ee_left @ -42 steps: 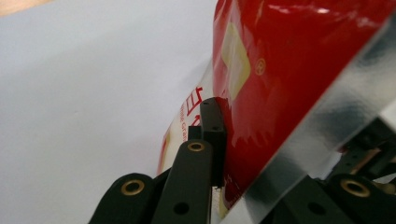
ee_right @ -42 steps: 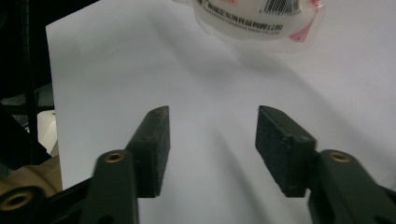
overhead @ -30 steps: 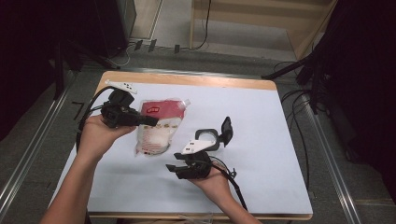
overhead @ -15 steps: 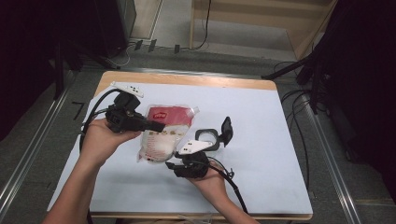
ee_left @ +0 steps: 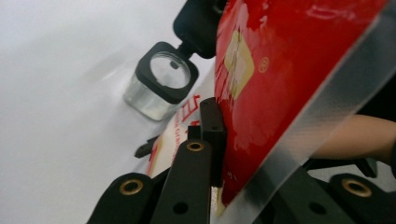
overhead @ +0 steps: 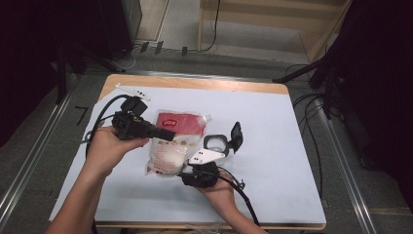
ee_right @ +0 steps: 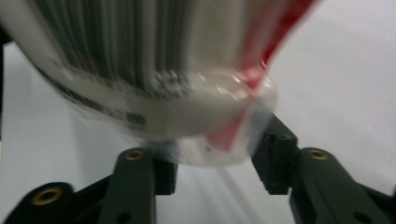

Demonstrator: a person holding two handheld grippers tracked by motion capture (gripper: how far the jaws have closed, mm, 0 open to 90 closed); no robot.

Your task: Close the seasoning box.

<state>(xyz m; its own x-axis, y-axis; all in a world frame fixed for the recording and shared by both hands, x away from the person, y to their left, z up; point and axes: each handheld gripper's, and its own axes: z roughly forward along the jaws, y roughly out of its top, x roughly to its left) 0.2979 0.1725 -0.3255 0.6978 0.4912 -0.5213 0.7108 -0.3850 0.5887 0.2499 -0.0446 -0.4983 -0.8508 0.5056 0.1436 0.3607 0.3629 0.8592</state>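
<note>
High view: a red-and-white pouch [overhead: 173, 141] lies near the middle of the white bench [overhead: 272, 146], its red top toward the far edge and its spout corner pointing right. The left tool [overhead: 163, 134], held in the person's left hand [overhead: 109, 148], reaches in from the pouch's left and is clamped on the pouch's upper part. The right tool [overhead: 187, 170], in the right hand [overhead: 219, 190], sits at the pouch's near right corner. A small clear jar [overhead: 215, 143] with its black lid flipped open stands just right of the pouch. A white strip [overhead: 131, 90] lies well beyond the pouch, near the bench's far left corner.

Left gripper view: the left tool [ee_left: 219, 154] is closed on the pouch [ee_left: 275, 79], pinching its red film by the clear sealed edge. The jar [ee_left: 159, 86] stands beyond the pouch on the bench [ee_left: 56, 93].

Right gripper view: the right tool [ee_right: 215, 163] has just been closing, and the pouch's rounded bottom end [ee_right: 177, 93] sits between its 2 jaws. The right pad meets the sealed rim; whether the left pad touches is too blurred to tell.
</note>
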